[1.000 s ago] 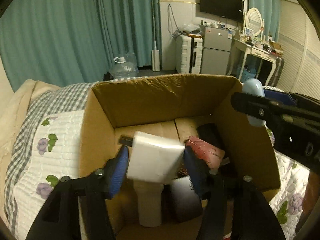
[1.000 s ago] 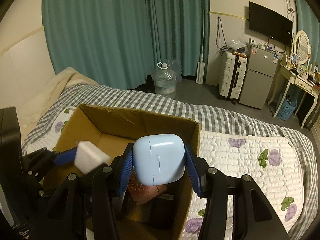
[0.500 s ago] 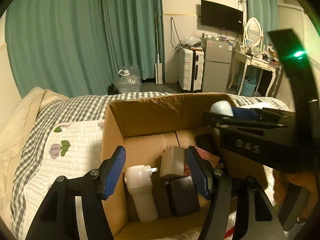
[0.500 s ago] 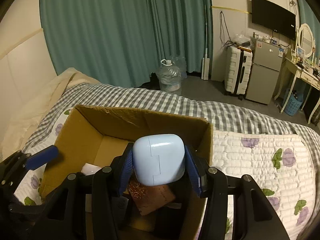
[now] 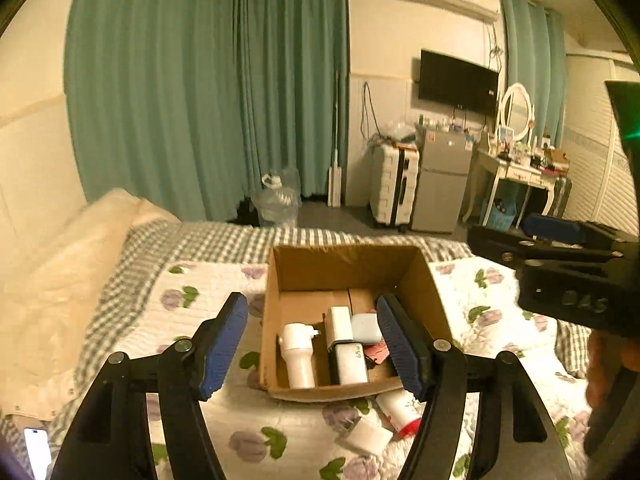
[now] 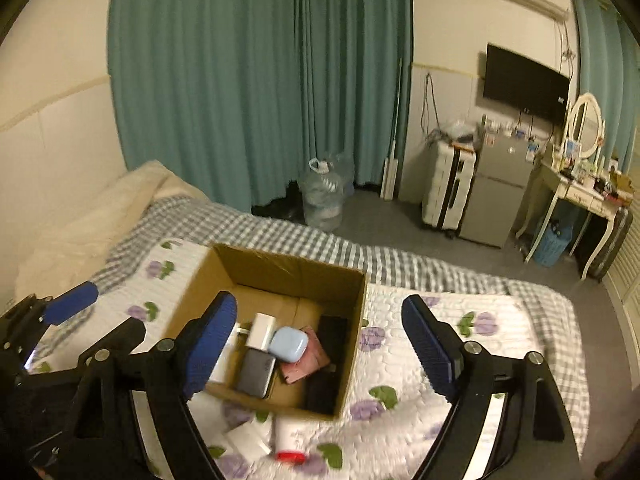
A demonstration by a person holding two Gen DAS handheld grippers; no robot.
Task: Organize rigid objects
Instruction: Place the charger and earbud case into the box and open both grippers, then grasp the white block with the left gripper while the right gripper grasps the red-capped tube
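Now both tools hang above the cardboard box [image 5: 348, 268] with nothing held: the left gripper [image 5: 312, 336] has its blue pads spread wide, and the right gripper [image 6: 320, 344] is spread wider, also empty. Between the left fingers, down in the box, sit a white bottle [image 5: 298, 354], a white charger [image 5: 338, 322], a pale blue case [image 6: 288, 344] and a grey power bank [image 6: 256, 372]. Below the fingertips, outside the box's near wall, a white adapter [image 5: 366, 436] and a red-capped tube [image 5: 400, 410] lie on the quilt [image 5: 192, 304]; these look like the pieces left to collect. To do it well, one gripper should drop low, straddle the adapter across its flat faces, possibly avoiding prongs that are hard to make out, close squarely, then lift clear of the wall
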